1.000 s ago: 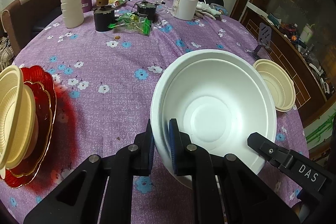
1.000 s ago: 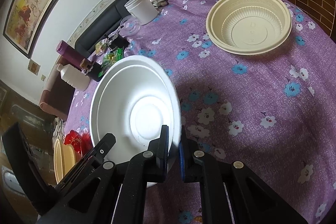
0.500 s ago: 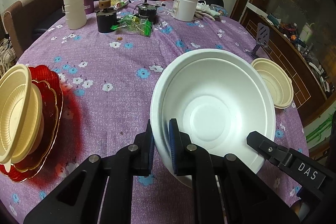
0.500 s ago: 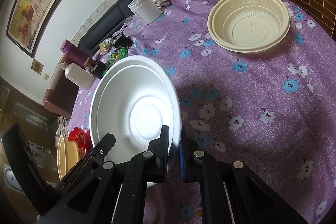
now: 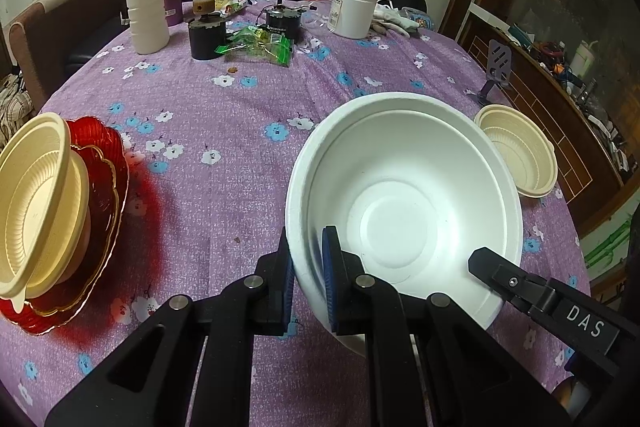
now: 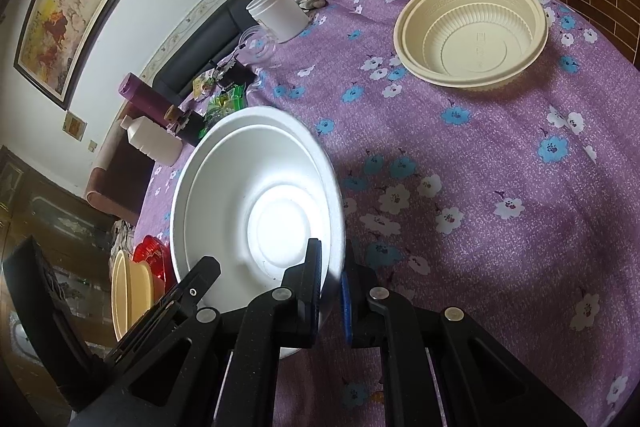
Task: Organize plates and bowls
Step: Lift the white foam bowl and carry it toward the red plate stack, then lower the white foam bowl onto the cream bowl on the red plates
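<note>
Both the left gripper [image 5: 308, 283] and the right gripper [image 6: 330, 283] pinch opposite rims of the white bowl [image 5: 404, 203] above the purple flowered tablecloth [image 5: 224, 195], with cream bowls [image 5: 36, 203] stacked on red plates [image 5: 108, 167] to the left gripper's left and a single cream bowl [image 6: 472, 31] ahead of the right gripper.

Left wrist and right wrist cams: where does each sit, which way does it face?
Left wrist: on the left claw, facing across the table toward the sofa; its black fingers pinch the white bowl rim; the right claw's tip enters lower right.
Right wrist: on the right claw, tilted, facing across the table toward the painting wall; its fingers pinch the opposite rim; the left claw's tip shows lower left.
Shared: white bowl, cream bowl, red plate stack, white jar, purple tablecloth.
</note>
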Tool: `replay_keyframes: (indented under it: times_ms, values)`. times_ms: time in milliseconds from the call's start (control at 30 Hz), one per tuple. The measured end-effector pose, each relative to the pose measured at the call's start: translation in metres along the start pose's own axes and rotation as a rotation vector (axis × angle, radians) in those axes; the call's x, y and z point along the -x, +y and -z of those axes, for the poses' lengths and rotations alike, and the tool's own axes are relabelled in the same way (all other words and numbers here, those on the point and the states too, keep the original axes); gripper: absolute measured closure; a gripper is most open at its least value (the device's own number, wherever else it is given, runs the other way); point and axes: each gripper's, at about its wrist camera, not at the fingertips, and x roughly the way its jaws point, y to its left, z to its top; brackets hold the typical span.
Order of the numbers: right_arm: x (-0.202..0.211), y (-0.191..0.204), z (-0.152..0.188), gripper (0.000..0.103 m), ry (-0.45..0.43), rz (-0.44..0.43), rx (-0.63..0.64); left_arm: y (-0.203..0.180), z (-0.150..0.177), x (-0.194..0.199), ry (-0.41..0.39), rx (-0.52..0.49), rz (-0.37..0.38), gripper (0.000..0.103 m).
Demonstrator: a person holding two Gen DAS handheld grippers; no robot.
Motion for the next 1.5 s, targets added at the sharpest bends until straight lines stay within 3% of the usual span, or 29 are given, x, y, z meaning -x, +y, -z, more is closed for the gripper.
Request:
replay_keyframes:
  times_ms: [967, 1500]
  values:
    - [0.005, 0.020, 0.010, 0.095, 0.004, -0.033, 0.053, 0.019, 0.006, 0.024, -0.027, 0.022, -0.014, 0.092]
    - [0.006, 0.067, 0.007, 0.095, -0.001, -0.095, 0.142, 0.053, -0.003, 0.056, -0.091, 0.085, -0.049, 0.092]
